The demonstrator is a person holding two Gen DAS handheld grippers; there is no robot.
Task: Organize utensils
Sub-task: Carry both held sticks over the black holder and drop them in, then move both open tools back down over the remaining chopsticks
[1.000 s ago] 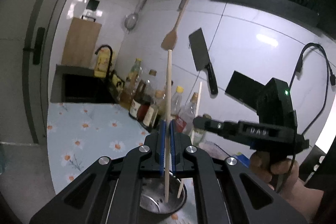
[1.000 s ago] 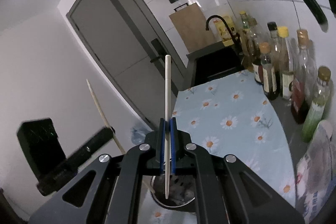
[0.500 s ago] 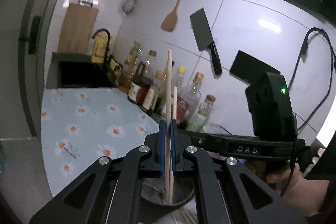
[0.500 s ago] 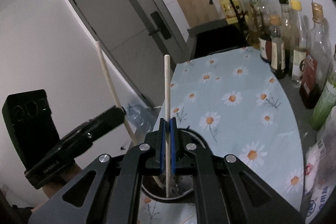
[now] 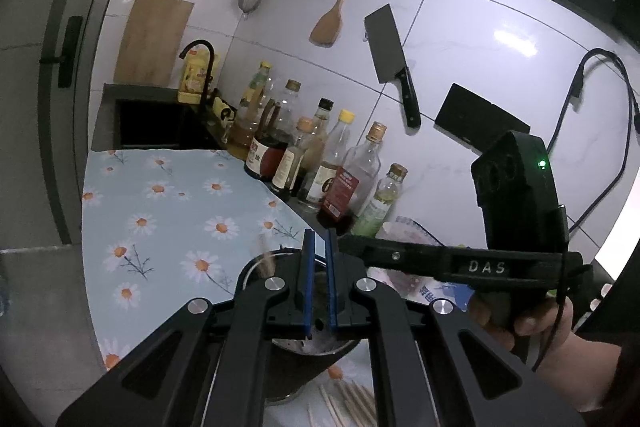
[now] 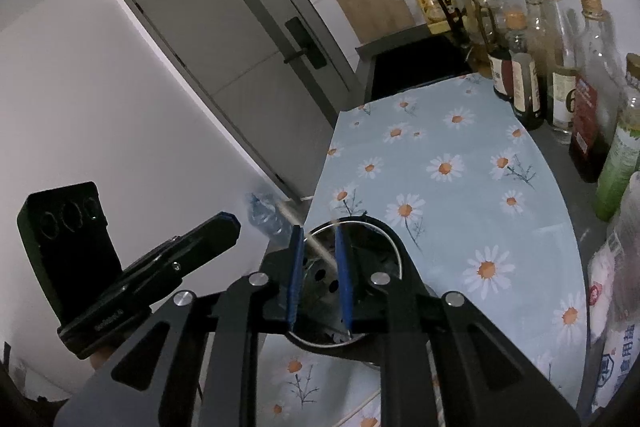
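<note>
You are holding both grippers over the metal utensil holder (image 6: 394,247) on the daisy-print cloth (image 6: 460,163); your left gripper (image 5: 318,281) is showing a narrow gap between its blue pads (image 5: 307,283) with nothing pinched there, so it is released; your right gripper (image 6: 319,277) is opening its jaws, and a blurred chopstick (image 6: 316,245) is slanting between them into the holder, touching neither pad; a second blurred chopstick (image 5: 265,259) is leaning at the holder's left rim; more chopsticks (image 5: 348,403) are lying on the cloth beside the holder's base; bottles (image 5: 320,163) are standing along the tiled wall.
</note>
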